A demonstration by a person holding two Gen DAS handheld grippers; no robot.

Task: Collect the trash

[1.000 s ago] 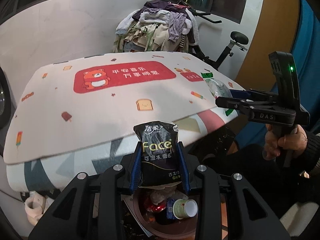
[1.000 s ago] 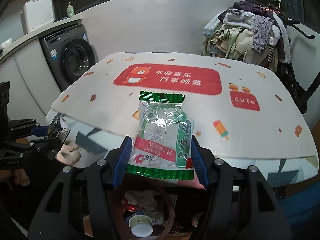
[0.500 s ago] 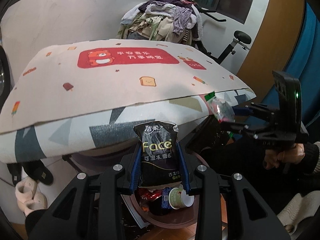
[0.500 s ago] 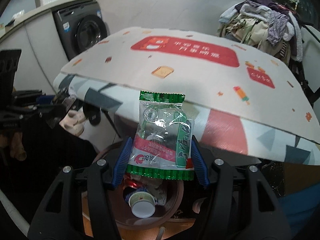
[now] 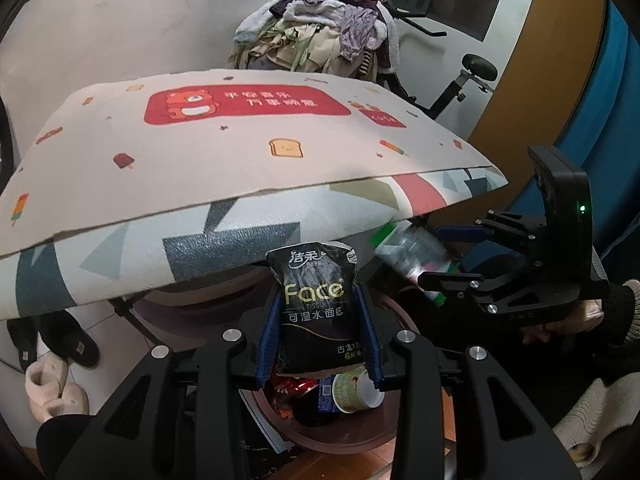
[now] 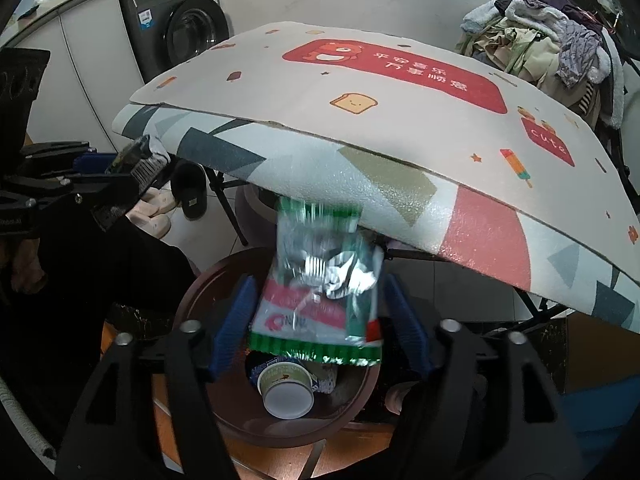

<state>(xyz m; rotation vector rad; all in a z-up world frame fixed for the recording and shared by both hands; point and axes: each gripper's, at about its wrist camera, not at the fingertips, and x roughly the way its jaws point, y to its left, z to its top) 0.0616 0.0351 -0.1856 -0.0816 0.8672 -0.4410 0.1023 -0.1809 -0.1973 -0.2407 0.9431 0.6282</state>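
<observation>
Tissue pack [image 5: 314,312], black w/ "Face" print, is standing upright btwn your left gripper [image 5: 318,338] pads, long axis running straight away from the tongs, top edge farthest out; you're pinching it by both side edges. Below and just past those tongs, the brown bin [image 5: 340,436] is holding a paper cup [image 5: 358,392] lying on its side. Your right gripper [image 6: 320,324] is spreading its jaws; the green-and-clear snack wrapper [image 6: 320,288] is sitting blurred btwn them, pads off it, long axis pointing away, directly over the bin [image 6: 224,288].
</observation>
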